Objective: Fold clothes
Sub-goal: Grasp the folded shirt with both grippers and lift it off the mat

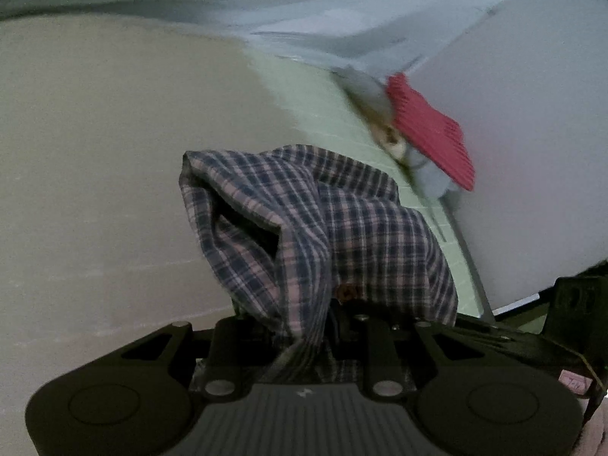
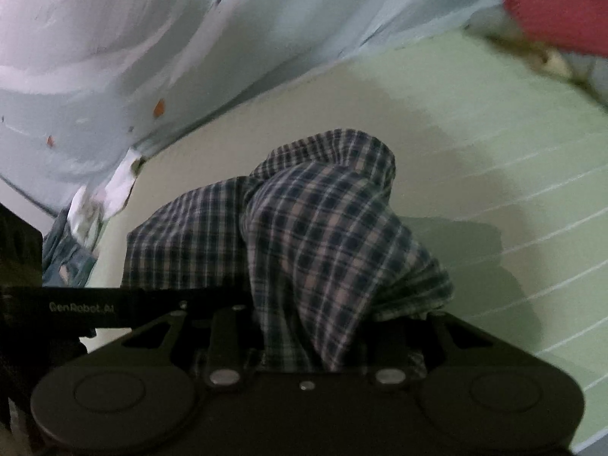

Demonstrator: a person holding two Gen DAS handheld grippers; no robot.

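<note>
The plaid shirt (image 1: pixel 323 220) is bunched in both grippers above the pale green sheet (image 2: pixel 494 114). The left gripper (image 1: pixel 326 326) is clamped on it, and so is the right gripper (image 2: pixel 304 342) — cloth hides the fingers. Crumpled, its long axis cannot be told. A red cloth (image 1: pixel 429 129) lies well apart.
</note>
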